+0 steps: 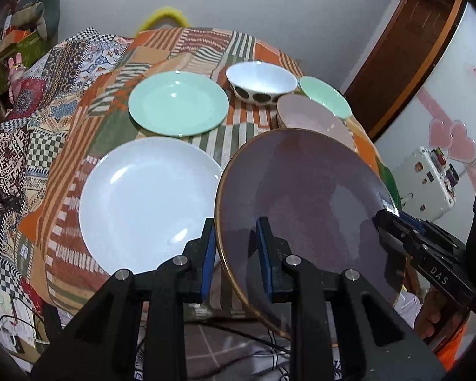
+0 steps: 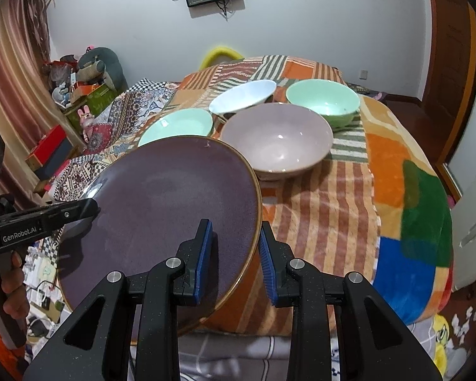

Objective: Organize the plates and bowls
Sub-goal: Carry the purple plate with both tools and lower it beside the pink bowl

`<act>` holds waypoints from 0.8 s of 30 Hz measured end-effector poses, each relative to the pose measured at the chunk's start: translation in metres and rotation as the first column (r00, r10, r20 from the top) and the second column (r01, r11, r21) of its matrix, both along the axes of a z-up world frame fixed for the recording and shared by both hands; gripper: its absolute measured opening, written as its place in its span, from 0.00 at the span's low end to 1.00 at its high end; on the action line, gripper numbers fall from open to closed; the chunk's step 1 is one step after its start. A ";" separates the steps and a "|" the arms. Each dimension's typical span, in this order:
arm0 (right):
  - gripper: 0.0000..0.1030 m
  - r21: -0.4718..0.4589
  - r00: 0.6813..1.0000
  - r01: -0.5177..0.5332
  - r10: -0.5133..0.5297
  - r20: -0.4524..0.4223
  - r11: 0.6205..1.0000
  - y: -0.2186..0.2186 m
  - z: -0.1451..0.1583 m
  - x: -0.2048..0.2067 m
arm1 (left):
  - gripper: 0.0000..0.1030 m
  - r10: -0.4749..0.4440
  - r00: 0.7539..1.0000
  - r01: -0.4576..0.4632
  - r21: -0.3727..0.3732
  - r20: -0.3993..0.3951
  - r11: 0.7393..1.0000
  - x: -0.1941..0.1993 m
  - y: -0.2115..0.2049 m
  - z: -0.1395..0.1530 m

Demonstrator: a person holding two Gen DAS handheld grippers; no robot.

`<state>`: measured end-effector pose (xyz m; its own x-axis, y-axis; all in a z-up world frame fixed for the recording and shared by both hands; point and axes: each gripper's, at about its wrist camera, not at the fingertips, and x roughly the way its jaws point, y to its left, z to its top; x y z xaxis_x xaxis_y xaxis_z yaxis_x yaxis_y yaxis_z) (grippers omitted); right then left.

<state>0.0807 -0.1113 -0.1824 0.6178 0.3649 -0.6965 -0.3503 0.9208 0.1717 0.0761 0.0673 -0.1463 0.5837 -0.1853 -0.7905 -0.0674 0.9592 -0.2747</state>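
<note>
A large purple plate (image 1: 301,197) with a gold rim hangs tilted over the table's near edge, held from both sides. My left gripper (image 1: 236,254) is shut on its left rim and my right gripper (image 2: 234,254) on its right rim (image 2: 254,241). On the cloth lie a white plate (image 1: 149,203) and a green plate (image 1: 177,108). Behind them stand a white bowl (image 1: 261,82) with dark ovals, a pink bowl (image 2: 276,139) and a green bowl (image 2: 322,101). The purple plate hides part of the pink bowl in the left wrist view.
The table wears a patchwork striped cloth (image 2: 333,197). A bed with patterned blankets (image 1: 22,133) runs along the left. Cables and papers litter the floor (image 1: 16,324) under the near edge. A wooden door frame (image 2: 450,63) stands at the right.
</note>
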 end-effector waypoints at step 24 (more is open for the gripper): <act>0.26 -0.003 0.991 0.075 -0.075 -0.112 0.997 -0.045 -0.039 0.000 | 0.23 -0.077 0.980 0.076 -0.012 -0.185 0.997 0.038 -0.044 -0.059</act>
